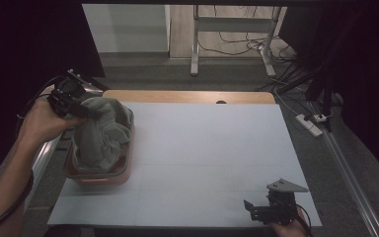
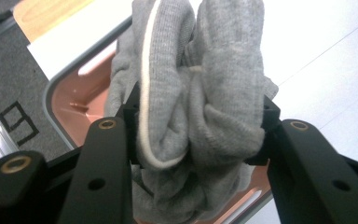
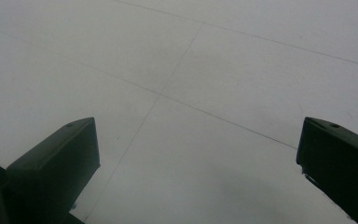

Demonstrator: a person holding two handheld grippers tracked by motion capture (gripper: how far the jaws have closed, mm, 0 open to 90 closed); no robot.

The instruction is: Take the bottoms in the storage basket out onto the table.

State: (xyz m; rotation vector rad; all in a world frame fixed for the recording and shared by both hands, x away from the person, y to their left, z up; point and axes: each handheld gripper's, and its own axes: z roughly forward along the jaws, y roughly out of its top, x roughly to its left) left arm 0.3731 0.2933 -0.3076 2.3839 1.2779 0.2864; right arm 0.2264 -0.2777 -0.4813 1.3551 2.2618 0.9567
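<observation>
Over the pink tub (image 1: 100, 177) at the table's left edge, the left gripper (image 2: 200, 140) clenches a bunched grey garment (image 1: 101, 133), perhaps partly inside the tub. The right gripper (image 3: 198, 158) rests spread and empty. Trailing cloth could snag the rim and drag the tub.

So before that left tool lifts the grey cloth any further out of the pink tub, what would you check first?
1. Grip on the grey cloth: the left tool has a thick bunch pinched between both jaws. Ok.
2. Cloth clear of the pink tub: much of it sits inside the tub. Not ok yet.
3. Cloth snagged on the tub: the underside is hidden. Cannot tell.
4. Landing room: the white table sheet beside the tub is bare. Ok.
5. Right tool out of the way: it rests at the near right of the sheet, jaws wide apart with nothing between them. Ok.
</observation>
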